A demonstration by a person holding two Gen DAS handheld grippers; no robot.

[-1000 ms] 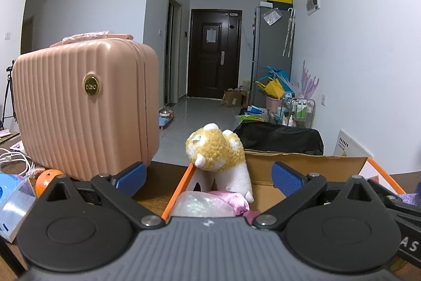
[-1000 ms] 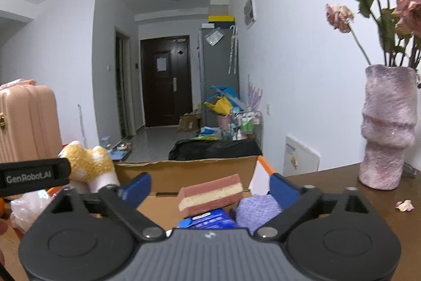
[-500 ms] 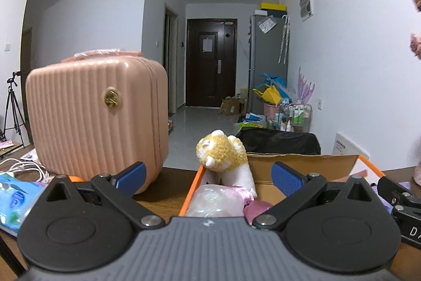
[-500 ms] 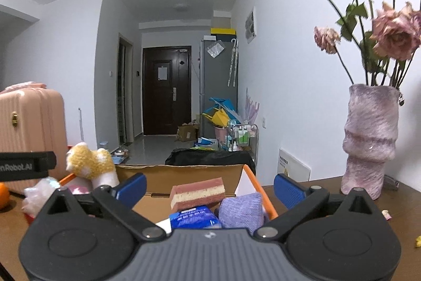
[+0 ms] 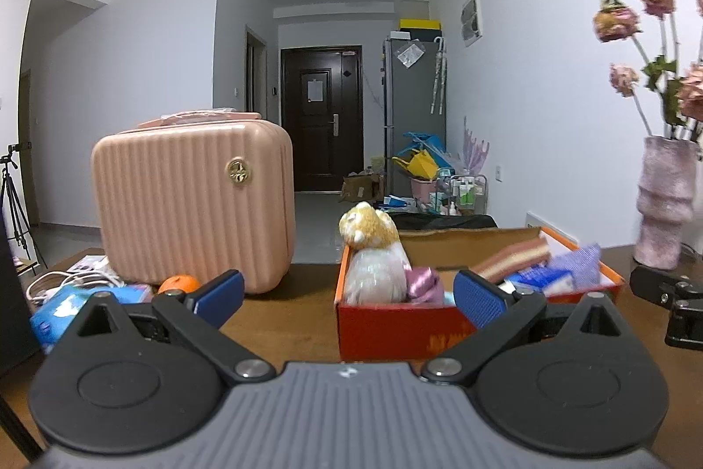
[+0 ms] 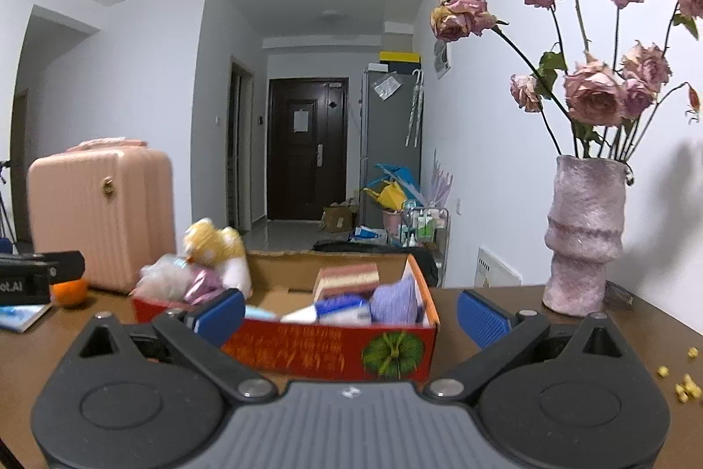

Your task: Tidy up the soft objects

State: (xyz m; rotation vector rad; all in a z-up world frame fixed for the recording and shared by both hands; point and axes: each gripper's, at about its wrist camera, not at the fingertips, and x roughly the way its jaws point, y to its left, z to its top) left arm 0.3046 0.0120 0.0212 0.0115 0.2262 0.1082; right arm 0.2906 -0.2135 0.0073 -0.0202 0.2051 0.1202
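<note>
Red cardboard box [image 6: 334, 346] sits at lower centre of the right wrist view on the brown bench [image 6: 549, 332], already loaded. A yellow-and-white plush toy [image 5: 371, 231] stands at its left end beside a clear bag [image 5: 373, 278] and a pink satin piece [image 5: 424, 284]; a pink-and-cream sponge [image 6: 347, 278], blue packs [image 6: 342, 306] and a lilac knitted pad [image 6: 395, 302] fill the right end. Left claw [image 5: 347, 293] and right claw [image 6: 349, 313] both stand apart and empty, short of the box. Judgement: the sorting looks nearly complete; no loose soft item is evident, though the blue packet [image 5: 61, 306] at lower left may remain. Also on the bench: a pink ribbed case [image 5: 193, 201], an orange [image 5: 178, 284], white cables [image 5: 48, 280], a vase of dried roses [image 6: 584, 236] and yellow crumbs [image 6: 685, 385]. Behind, a corridor runs to a dark door [image 6: 305, 157].
</note>
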